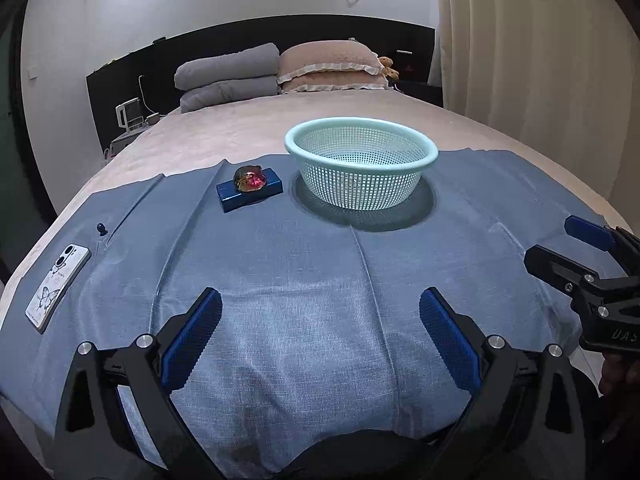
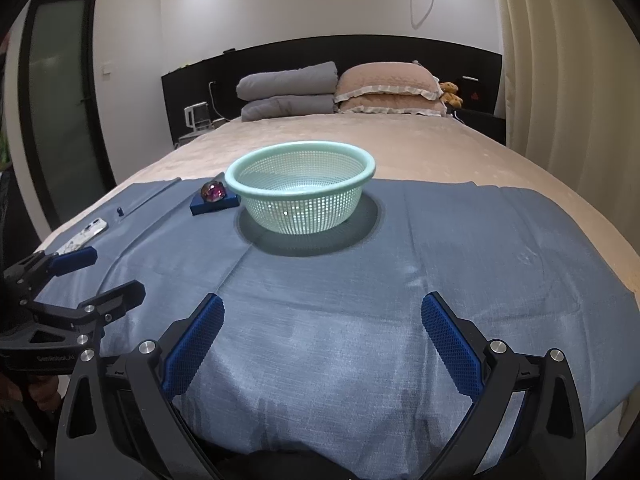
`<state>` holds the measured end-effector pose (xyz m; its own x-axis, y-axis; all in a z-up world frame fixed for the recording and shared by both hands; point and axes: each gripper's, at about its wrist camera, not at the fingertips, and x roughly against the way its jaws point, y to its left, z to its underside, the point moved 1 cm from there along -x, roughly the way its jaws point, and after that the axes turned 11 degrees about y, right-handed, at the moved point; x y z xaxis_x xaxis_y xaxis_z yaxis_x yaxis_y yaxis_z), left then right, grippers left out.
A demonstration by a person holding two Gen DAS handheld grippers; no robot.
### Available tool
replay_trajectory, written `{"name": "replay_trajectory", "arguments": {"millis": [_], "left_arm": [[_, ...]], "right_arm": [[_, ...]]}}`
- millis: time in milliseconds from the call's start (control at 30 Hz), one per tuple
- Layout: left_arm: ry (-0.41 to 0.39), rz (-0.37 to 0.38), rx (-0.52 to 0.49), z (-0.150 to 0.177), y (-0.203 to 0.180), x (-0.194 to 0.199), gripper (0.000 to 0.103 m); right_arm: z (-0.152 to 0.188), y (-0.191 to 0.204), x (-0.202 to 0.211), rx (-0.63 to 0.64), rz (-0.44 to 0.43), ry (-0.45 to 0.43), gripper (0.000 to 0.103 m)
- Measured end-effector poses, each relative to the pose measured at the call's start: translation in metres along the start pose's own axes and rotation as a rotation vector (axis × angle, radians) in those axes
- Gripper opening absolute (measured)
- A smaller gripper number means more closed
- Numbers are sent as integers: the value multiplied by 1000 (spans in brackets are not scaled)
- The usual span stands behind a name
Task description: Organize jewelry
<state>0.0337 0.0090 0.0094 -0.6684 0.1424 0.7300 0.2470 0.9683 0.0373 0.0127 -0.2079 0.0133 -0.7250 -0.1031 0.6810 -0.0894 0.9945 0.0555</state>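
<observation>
A red and gold jewel piece [image 1: 250,179] lies on a small blue box [image 1: 249,195] on the blue cloth [image 1: 320,272], left of a mint-green perforated basket [image 1: 361,162]. In the right wrist view the jewel [image 2: 213,192], the box [image 2: 216,205] and the basket [image 2: 300,188] sit ahead. My left gripper [image 1: 320,312] is open and empty over the near cloth; it also shows in the right wrist view [image 2: 98,272]. My right gripper [image 2: 322,316] is open and empty; it also shows in the left wrist view [image 1: 568,244] at the right edge.
A phone with a butterfly case [image 1: 58,286] and a small dark blue knob [image 1: 101,229] lie at the cloth's left. Pillows [image 1: 328,66] and folded grey bedding [image 1: 228,76] sit at the headboard. A curtain [image 1: 540,60] hangs at the right.
</observation>
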Motion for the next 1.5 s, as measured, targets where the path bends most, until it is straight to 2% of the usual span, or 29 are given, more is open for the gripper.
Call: {"name": "replay_trajectory", "arguments": {"millis": [667, 1500], "left_arm": [[16, 23, 35, 1, 6, -5, 97], [-4, -12, 9, 3, -1, 0, 97]], "right_arm": [[1, 1, -3, 0, -9, 14, 95], [4, 2, -3, 5, -4, 15, 95]]}}
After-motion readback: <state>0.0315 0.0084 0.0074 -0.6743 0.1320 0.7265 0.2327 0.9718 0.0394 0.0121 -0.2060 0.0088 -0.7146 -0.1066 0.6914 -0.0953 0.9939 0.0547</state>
